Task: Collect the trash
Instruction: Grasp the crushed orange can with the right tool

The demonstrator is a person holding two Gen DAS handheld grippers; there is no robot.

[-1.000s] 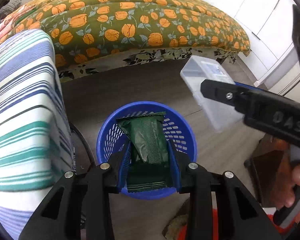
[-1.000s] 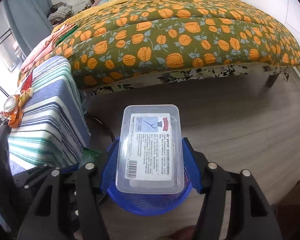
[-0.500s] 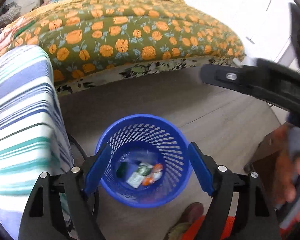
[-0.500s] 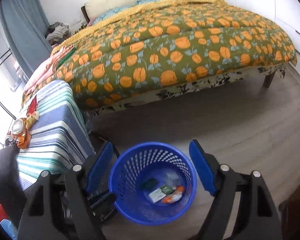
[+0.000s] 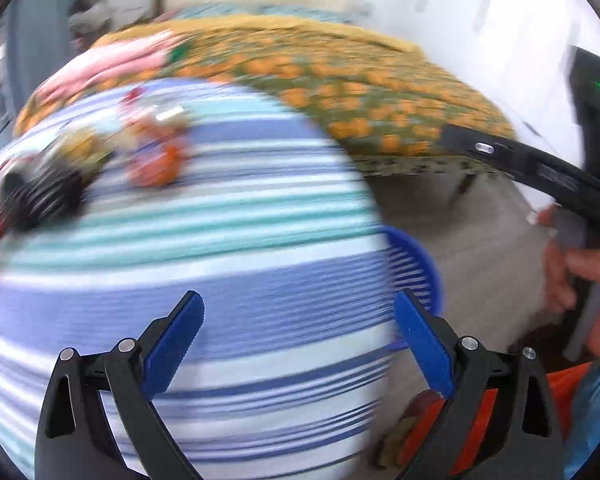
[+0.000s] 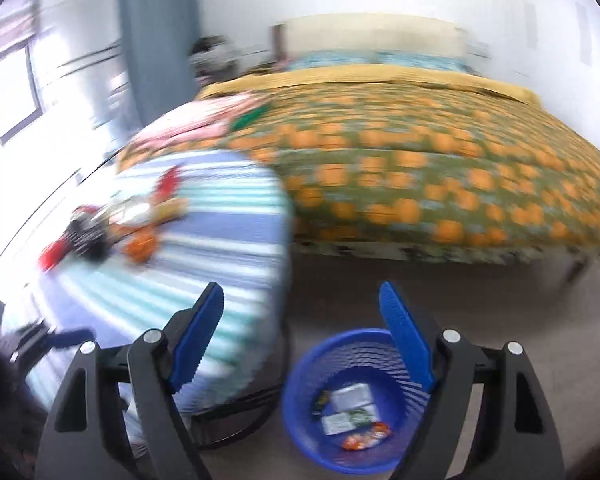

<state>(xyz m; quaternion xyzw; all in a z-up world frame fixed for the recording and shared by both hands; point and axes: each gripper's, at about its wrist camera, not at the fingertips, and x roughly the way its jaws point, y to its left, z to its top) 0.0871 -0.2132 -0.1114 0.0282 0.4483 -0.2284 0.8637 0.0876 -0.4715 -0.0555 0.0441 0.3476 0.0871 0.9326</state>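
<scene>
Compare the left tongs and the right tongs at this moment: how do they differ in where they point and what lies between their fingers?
The left tongs frame the striped cloth, the blue basket off at their right. The right tongs straddle the cloth's edge, the basket under their right finger, trash visible inside. Both are open and empty.

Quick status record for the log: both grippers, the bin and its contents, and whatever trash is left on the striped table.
left gripper: open, empty, over the striped table
right gripper: open, empty, above the floor between table and bin
blue bin: on the floor beside the table, upright
bin contents: clear plastic box, a few wrappers
left on table: cluster of orange, red and dark items, too blurred to identify
image quality: heavy motion blur in both views
</scene>
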